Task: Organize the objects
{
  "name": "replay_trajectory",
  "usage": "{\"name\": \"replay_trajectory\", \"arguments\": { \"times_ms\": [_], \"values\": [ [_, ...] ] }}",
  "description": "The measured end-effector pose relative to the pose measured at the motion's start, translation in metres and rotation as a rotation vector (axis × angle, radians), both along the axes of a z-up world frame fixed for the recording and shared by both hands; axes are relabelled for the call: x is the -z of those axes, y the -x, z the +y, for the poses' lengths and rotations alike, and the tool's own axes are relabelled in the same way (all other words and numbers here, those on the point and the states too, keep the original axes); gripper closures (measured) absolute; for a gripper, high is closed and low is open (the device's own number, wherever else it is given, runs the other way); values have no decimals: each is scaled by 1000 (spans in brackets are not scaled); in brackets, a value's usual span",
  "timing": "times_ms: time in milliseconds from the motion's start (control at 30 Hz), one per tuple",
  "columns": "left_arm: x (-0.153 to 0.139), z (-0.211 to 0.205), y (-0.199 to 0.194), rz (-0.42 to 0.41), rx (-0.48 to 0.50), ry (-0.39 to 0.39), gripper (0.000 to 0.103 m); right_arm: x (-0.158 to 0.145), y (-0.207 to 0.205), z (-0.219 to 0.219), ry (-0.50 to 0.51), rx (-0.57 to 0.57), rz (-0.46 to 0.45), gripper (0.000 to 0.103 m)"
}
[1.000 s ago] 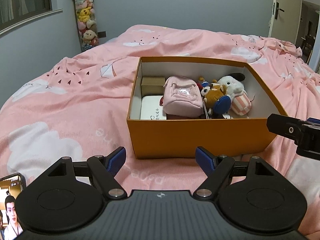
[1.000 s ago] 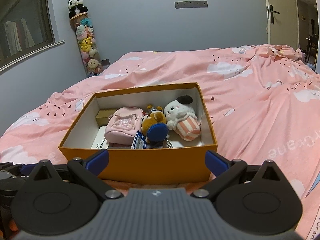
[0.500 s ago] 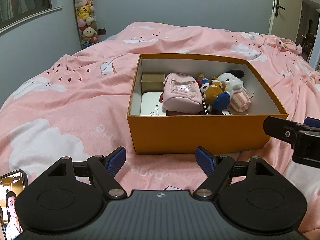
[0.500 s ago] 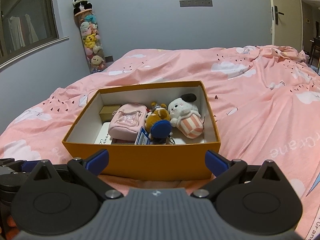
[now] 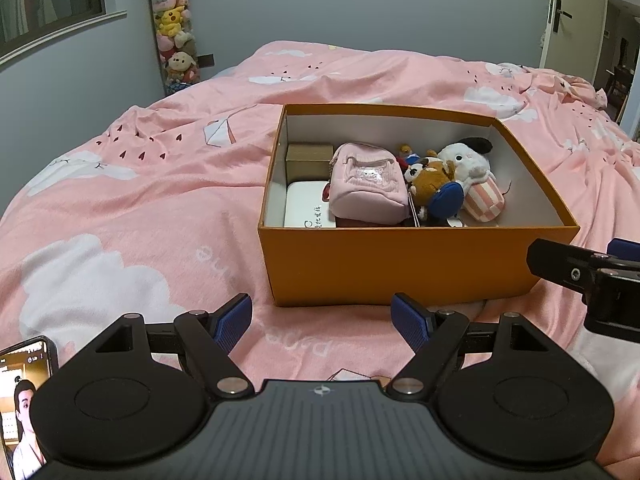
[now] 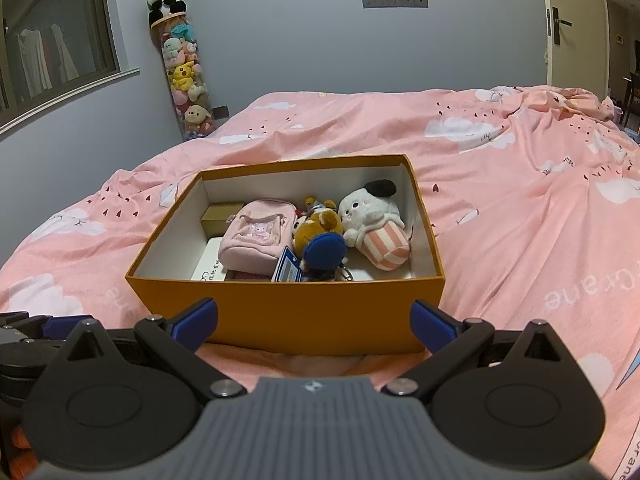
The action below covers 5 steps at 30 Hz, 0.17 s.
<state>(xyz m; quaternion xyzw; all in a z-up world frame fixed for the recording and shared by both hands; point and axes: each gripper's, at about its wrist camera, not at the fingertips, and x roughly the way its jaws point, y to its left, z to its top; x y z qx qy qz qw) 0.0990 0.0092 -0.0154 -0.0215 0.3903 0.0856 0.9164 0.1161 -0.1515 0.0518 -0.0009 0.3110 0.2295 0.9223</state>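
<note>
Bed (image 5: 132,208): pink, cloud-printed, fills mid-frame
Orange box (image 5: 400,264): centre, holding plush toys (image 5: 448,184), pink pouch (image 5: 366,184)
Left claw (image 5: 322,322): apart, empty
Right claw (image 6: 314,322): apart, empty

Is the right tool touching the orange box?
Apart. In the right wrist view, the right tool stands open before the orange box, with its blue pads short of the front wall.

Looked forward from low over the pink bed (image 5: 132,208), along the left gripper (image 5: 321,320), at the near wall of the orange box (image 5: 400,264), which stood close ahead and a bit to the right. Sat higher on the right gripper (image 6: 314,320), straight before the box (image 6: 288,316). Shared in the 2 views: box, bed, grey wall.
</note>
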Motion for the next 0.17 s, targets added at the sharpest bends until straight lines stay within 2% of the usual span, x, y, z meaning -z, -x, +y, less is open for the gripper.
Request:
{"name": "replay_trajectory", "arguments": {
  "times_ms": [167],
  "values": [
    [-1, 0, 1, -1, 0, -3, 11, 0, 0, 0, 0, 1, 0, 1]
  ]
}}
